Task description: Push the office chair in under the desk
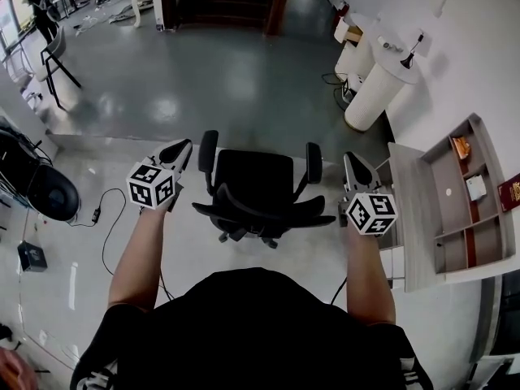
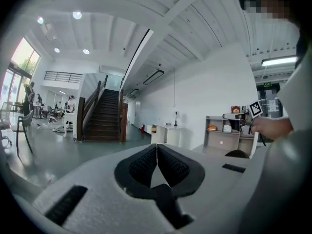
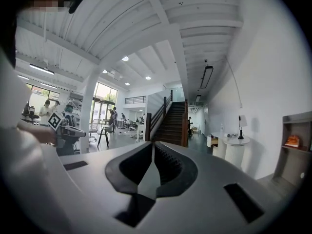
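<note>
Both tools are clenched with nothing between their jaws. In the head view the left tool [image 1: 182, 145] sits at centre left and the right tool [image 1: 348, 158] at centre right, each pointing towards the top of the frame. The office chair [image 1: 248, 177] stands on the floor [image 1: 183, 246] in the middle of the frame between them, its backrest [image 1: 268, 212] nearest the person and its seat facing the top of the frame. The left tool is just beside the armrest [image 1: 208, 151] on the picture's left and the right tool just beside the other armrest [image 1: 314, 162]; neither looks to be touching the chair. The bench [image 1: 409, 218] runs down the right side of the frame, near the chair, with the right tool between the two in the picture. The push seems not yet begun. To do it well, I judge, the shut tools should press on firm parts, the backrest or the armrests, low enough not to tip the chair. They should swing it round so the seat leads towards the right of the frame, roll it slowly on its castors [image 1: 236, 236], and steer the armrests clear of the bench's edge.
</note>
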A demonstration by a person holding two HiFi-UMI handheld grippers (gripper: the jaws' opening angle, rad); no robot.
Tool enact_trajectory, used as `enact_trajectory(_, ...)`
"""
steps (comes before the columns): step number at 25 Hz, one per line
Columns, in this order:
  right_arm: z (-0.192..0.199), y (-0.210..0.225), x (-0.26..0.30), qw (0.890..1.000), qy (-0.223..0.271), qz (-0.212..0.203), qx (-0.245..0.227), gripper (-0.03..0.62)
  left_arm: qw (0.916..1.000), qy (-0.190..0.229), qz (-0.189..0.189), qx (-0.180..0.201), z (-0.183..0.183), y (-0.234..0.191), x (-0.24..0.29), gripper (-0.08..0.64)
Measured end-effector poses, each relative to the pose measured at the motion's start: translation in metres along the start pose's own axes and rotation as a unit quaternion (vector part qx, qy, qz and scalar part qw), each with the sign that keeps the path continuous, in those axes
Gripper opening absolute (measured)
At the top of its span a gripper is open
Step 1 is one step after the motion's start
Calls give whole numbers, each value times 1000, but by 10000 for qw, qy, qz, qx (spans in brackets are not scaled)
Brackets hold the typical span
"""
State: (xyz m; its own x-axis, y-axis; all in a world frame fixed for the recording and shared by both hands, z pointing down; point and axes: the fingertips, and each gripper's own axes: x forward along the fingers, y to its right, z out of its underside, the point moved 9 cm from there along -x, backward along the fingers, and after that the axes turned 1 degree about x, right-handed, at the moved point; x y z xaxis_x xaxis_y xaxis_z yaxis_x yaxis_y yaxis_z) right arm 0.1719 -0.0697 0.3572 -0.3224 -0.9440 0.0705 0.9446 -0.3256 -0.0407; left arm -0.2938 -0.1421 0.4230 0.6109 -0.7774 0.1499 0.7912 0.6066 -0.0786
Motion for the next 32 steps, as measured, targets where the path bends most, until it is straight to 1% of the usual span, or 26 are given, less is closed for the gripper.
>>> enact_trajectory(3,5,7,-2,9996,-175,-143,-161,40,9992,-179,76,362,5,11,4,20)
enact_trajectory(6,12,15,-5,9968,-538,-230,-540,43,9940,-421,318,956,11,27,8,21)
enact_trajectory(8,18,21,-7,9920,-828,-380,-879,46,9859,-663,518,1447,16,38,11,25)
enact_trajectory(10,26,22,-9,9847,-1101,-594,-1215,69,9729,-993,716,1959,23,47,13,60)
enact_trajectory(13,36,20,-15,9722,-1401,-853,-1673,69,9496,-1532,977,2554,35,56,14,81)
enact_trajectory(15,46,18,-17,9612,-1642,-1055,-1949,77,9325,-1962,1135,2811,48,59,14,92)
enact_trajectory(16,53,17,-19,9540,-1777,-1181,-2104,80,9239,-2180,1227,2896,56,62,14,103)
enact_trajectory(17,61,16,-20,9446,-1923,-1315,-2310,95,9154,-2381,1337,2957,64,65,14,114)
enact_trajectory(18,70,14,-22,9326,-2081,-1437,-2574,115,9068,-2563,1459,3011,72,69,14,120)
enact_trajectory(20,90,11,-27,9050,-2381,-1604,-3138,118,8884,-2876,1700,3148,89,78,14,136)
enact_trajectory(21,98,10,-29,8936,-2506,-1675,-3326,119,8782,-3015,1801,3246,98,82,14,138)
enact_trajectory(24,121,7,-33,8707,-2839,-1950,-3510,127,8428,-3427,2071,3597,125,91,12,141)
enact_trajectory(26,134,4,-35,8546,-3086,-2159,-3574,159,8210,-3684,2265,3726,143,97,11,152)
enact_trajectory(28,147,1,-37,8419,-3276,-2387,-3563,163,8030,-3899,2384,3825,160,101,12,160)
enact_trajectory(32,173,-3,-33,8187,-3601,-2747,-3530,174,7695,-4231,2424,4125,192,100,22,169)
